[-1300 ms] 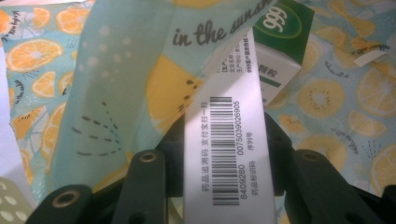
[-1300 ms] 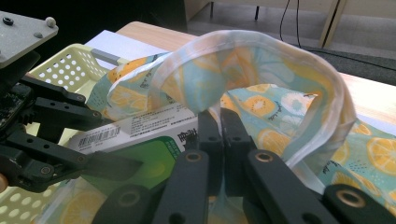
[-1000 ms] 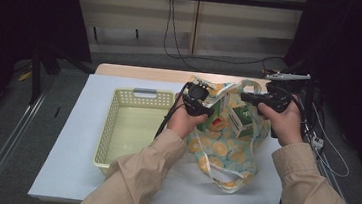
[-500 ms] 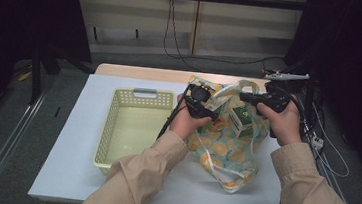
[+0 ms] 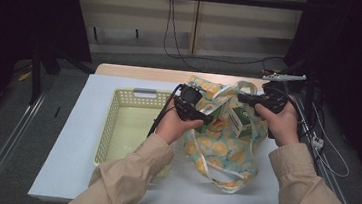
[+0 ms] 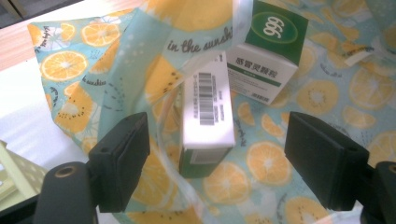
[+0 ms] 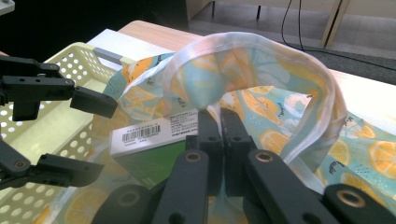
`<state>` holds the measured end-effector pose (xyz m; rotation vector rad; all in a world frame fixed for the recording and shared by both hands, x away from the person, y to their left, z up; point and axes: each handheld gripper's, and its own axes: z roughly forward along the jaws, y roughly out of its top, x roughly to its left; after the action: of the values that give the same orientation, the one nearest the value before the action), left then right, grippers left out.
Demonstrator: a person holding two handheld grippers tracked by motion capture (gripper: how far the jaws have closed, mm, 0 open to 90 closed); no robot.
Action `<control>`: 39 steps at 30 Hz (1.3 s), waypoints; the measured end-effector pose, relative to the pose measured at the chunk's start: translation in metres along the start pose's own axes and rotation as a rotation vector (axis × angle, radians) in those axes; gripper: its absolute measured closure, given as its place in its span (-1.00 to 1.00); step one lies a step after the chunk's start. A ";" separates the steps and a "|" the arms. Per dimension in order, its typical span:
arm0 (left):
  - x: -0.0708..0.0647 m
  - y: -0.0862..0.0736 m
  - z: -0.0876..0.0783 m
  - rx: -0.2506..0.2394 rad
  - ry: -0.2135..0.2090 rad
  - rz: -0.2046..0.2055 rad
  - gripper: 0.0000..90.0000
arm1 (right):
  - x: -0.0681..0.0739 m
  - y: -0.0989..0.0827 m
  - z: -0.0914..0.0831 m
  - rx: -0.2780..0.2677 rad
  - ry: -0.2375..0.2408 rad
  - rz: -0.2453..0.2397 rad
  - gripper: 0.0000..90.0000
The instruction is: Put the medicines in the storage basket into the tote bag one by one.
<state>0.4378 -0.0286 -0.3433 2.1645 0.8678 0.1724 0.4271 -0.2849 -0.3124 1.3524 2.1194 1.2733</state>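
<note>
Right gripper (image 7: 219,116) has its fingers pinched on the bag (image 5: 224,151) rim, holding the mouth open on the desk (image 5: 72,172), so left gripper (image 6: 217,154), fingers just spread wide, can straddle the box (image 6: 208,116) inside, beside the basket (image 5: 111,125).

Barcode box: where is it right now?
In the left gripper view the barcode box lies on the fruit-print bag, between the open jaws of the left gripper without touching them, just below a second green-and-white box.

Table brightly lit from above, dark surroundings, soft shadows, slight blur in the close views, mild glare on white surfaces
</note>
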 end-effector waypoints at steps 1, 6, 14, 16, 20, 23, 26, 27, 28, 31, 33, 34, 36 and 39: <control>-0.001 -0.001 -0.001 -0.003 -0.001 0.008 -0.52 | 0.000 0.000 0.000 0.000 0.000 -0.001 1.00; -0.005 -0.004 -0.007 0.004 -0.024 0.030 -0.57 | 0.001 0.000 0.002 0.001 0.002 0.002 1.00; -0.024 -0.010 -0.021 -0.023 -0.088 0.097 -0.60 | -0.003 0.000 -0.002 -0.004 -0.007 0.006 1.00; -0.029 -0.011 -0.025 -0.030 -0.109 0.104 -0.60 | -0.003 -0.001 -0.001 -0.001 -0.005 0.006 1.00; -0.039 -0.015 -0.028 -0.040 -0.171 0.130 -0.61 | -0.002 -0.001 0.000 0.000 -0.001 0.005 1.00; -0.046 -0.019 -0.028 -0.047 -0.200 0.152 -0.61 | -0.002 -0.001 0.001 0.000 0.001 0.009 1.00; -0.051 -0.023 -0.026 -0.051 -0.223 0.166 -0.64 | -0.003 -0.001 0.000 0.004 0.000 0.006 1.00; -0.052 -0.025 -0.025 -0.054 -0.234 0.170 -0.65 | -0.003 -0.001 0.000 0.003 0.000 0.006 1.00; -0.053 -0.027 -0.024 -0.053 -0.242 0.174 -0.65 | -0.003 -0.001 0.000 0.002 0.000 0.007 1.00; -0.057 -0.032 -0.021 -0.050 -0.269 0.181 -0.65 | -0.003 -0.001 0.000 0.003 0.000 0.006 1.00; -0.057 -0.034 -0.018 -0.044 -0.283 0.185 -0.67 | -0.003 -0.001 0.000 0.006 0.001 0.008 1.00; -0.058 -0.035 -0.016 -0.039 -0.287 0.190 -0.69 | -0.003 -0.001 0.000 0.007 0.002 0.010 1.00; -0.060 -0.038 -0.014 -0.038 -0.293 0.200 -0.70 | -0.003 -0.001 0.000 0.007 0.002 0.008 1.00; -0.063 -0.042 -0.011 -0.028 -0.304 0.208 -0.75 | -0.004 -0.001 0.000 0.008 0.005 0.007 1.00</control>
<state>0.3636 -0.0426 -0.3561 2.1791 0.4662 -0.0426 0.4284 -0.2880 -0.3140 1.3627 2.1268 1.2736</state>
